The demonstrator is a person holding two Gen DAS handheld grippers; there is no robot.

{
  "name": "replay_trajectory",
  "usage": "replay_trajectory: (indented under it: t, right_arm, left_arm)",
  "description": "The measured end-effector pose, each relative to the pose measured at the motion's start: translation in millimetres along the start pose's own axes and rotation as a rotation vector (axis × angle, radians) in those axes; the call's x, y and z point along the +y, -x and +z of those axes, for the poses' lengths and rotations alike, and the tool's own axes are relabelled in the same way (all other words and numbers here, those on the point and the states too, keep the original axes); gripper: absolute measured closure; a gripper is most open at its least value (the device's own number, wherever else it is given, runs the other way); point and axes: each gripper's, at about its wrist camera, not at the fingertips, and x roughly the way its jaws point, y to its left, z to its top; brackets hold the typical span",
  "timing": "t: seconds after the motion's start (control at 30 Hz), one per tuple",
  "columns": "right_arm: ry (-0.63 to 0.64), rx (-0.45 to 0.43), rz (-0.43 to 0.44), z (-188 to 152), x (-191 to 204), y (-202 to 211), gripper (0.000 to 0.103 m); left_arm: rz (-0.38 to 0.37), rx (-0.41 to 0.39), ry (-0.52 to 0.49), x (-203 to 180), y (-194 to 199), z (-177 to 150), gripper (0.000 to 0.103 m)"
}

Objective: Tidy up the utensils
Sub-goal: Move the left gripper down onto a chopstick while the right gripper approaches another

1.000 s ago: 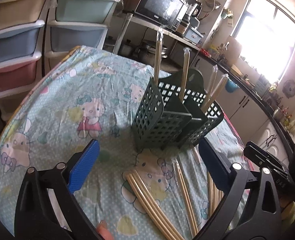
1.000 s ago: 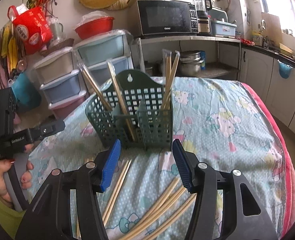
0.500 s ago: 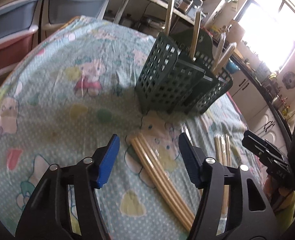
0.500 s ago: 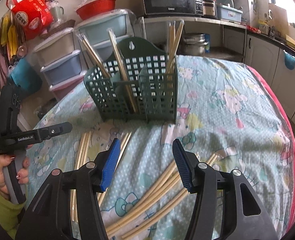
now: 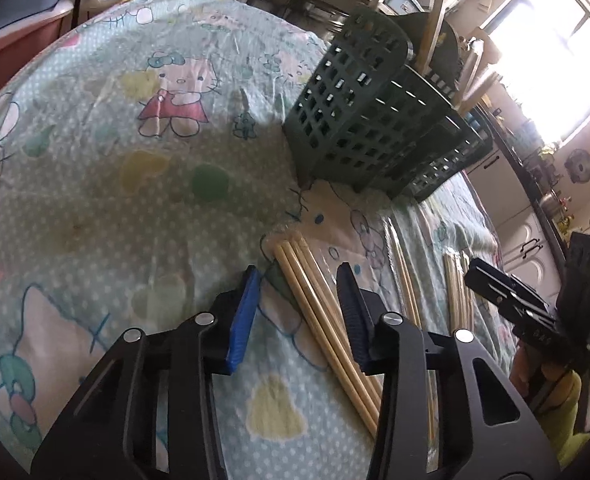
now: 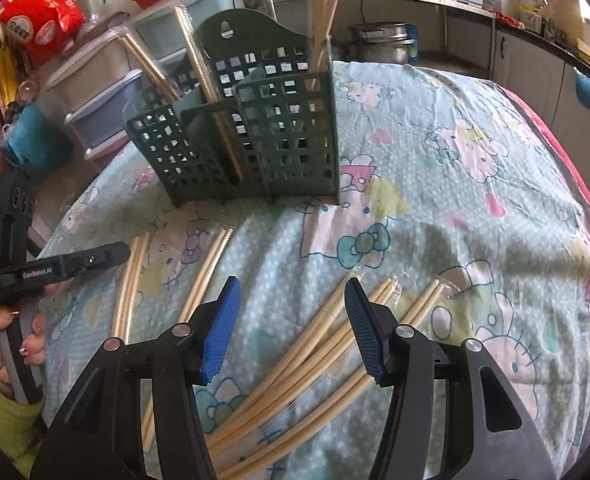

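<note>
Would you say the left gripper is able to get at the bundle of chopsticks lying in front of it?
Probably yes: the left gripper has its jaws open on either side of the chopsticks lying on the tablecloth, with nothing between.

The green caddy is matt perforated plastic. The chopsticks look like pale smooth wood, some in glossy clear wrap. The tablecloth is printed cloth under shiny film. Ribbed blue pads line matt black fingers.
</note>
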Motion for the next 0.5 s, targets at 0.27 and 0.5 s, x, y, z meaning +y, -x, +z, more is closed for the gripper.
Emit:
replay_trajectory:
  t: [0.27, 0.5]
  right_arm:
    - [-0.009, 0.036, -0.007, 5, -7, -14, 0.051]
    - [-0.042, 0.073, -0.031, 10, -17, -28, 0.051]
  left_arm:
    - [-0.003, -0.010, 0.031, 8, -12, 15, 0.087]
    - [-0.019, -0.015, 0.040, 12, -12, 20, 0.094]
